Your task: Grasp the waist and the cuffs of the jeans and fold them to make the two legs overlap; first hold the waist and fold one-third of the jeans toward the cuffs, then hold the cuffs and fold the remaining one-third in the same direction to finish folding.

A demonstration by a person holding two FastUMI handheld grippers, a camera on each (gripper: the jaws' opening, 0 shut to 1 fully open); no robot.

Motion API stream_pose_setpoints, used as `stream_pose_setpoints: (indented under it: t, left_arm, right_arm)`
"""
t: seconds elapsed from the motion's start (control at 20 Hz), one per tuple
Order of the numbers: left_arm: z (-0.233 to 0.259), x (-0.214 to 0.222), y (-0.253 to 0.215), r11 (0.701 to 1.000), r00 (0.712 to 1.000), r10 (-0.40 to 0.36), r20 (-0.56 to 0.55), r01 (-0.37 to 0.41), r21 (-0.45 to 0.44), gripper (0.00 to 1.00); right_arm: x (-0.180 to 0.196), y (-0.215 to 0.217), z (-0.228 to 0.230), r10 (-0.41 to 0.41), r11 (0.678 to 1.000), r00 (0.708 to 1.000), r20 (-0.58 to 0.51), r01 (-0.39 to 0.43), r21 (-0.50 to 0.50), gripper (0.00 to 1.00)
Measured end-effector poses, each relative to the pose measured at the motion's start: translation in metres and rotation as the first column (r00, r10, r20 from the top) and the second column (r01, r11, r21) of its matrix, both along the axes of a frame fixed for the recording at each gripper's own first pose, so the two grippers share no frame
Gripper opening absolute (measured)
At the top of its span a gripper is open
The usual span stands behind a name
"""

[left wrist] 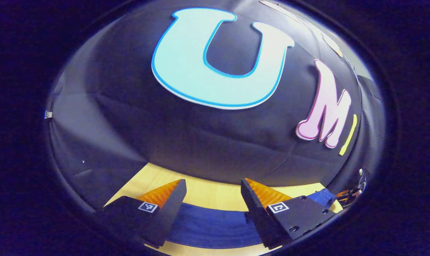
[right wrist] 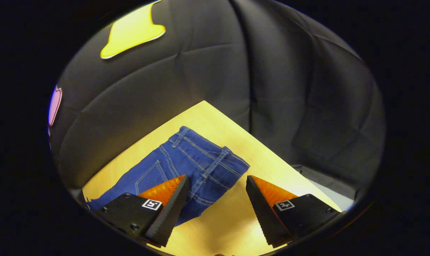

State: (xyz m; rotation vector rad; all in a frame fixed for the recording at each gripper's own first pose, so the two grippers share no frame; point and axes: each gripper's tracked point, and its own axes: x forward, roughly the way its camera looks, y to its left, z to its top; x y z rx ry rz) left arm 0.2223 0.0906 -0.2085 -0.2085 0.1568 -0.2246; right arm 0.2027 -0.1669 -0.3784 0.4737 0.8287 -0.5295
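Left gripper (left wrist: 213, 185): jaws spread wide, nothing between the fingers. It sits above the near edge of the light wooden tabletop (left wrist: 207, 193), camera pitched up toward the black cloth booth wall (left wrist: 136, 117).

A band of the blue denim jeans (left wrist: 211, 227) runs flat across the table below and between the left fingertips. No contact visible between fingers and fabric. Which part of the garment this is can't be told from this angle, probably a leg, but the strip is too narrow to call.

At the far right edge of the left gripper view, a small blue part with orange bits (left wrist: 325, 196) sits beside the finger body. Too distorted to identify.

Right gripper (right wrist: 217, 181): also wide open, holding nothing. It hovers over the table corner (right wrist: 236, 213), looking down at it.

In the right gripper view the jeans (right wrist: 186, 160) lie flat on the wood, waist end toward the far corner of the table, waistband with belt loops (right wrist: 215, 161) and a back pocket (right wrist: 149, 176) with light stitching facing up. The legs run off toward the lower left, out past the left finger (right wrist: 172, 202), which overlaps the denim in the picture. The right finger (right wrist: 263, 206) is over bare wood, apart from the cloth.

Jeans look unfolded at the waist end.

Grey floor patch (right wrist: 328, 188) shows past the table's right edge.
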Motion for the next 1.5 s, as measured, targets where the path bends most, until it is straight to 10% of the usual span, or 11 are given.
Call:
stream_pose_setpoints:
  t: [0.3,0.7,0.85,1.1,1.5]
  left_arm:
    - [0.022,-0.003,-0.002,0.999,0.982,-0.014,0.189,0.021,-0.035,0.96]
    - [0.010,-0.007,-0.004,0.995,0.989,-0.096,0.116,0.100,-0.029,0.96]
    - [0.007,-0.010,-0.006,0.993,0.990,-0.119,0.079,0.120,-0.013,0.97]
    - [-0.021,-0.021,-0.012,0.992,0.992,-0.126,0.012,0.126,0.002,0.97]
    - [-0.031,-0.035,0.005,0.997,0.997,-0.075,0.007,0.075,-0.007,0.97]
  right_arm:
    - [0.006,-0.012,-0.008,-0.064,0.998,0.998,0.016,0.064,0.016,0.99]
    - [0.025,-0.012,-0.025,-0.151,0.987,0.987,0.061,0.146,0.073,0.96]
    - [0.027,-0.015,-0.029,-0.155,0.986,0.986,0.068,0.150,0.075,0.79]
    - [0.037,-0.012,-0.034,-0.130,0.990,0.987,0.093,0.124,0.067,0.23]
    - [0.048,-0.004,0.012,-0.050,0.998,0.983,0.178,0.057,-0.039,0.12]
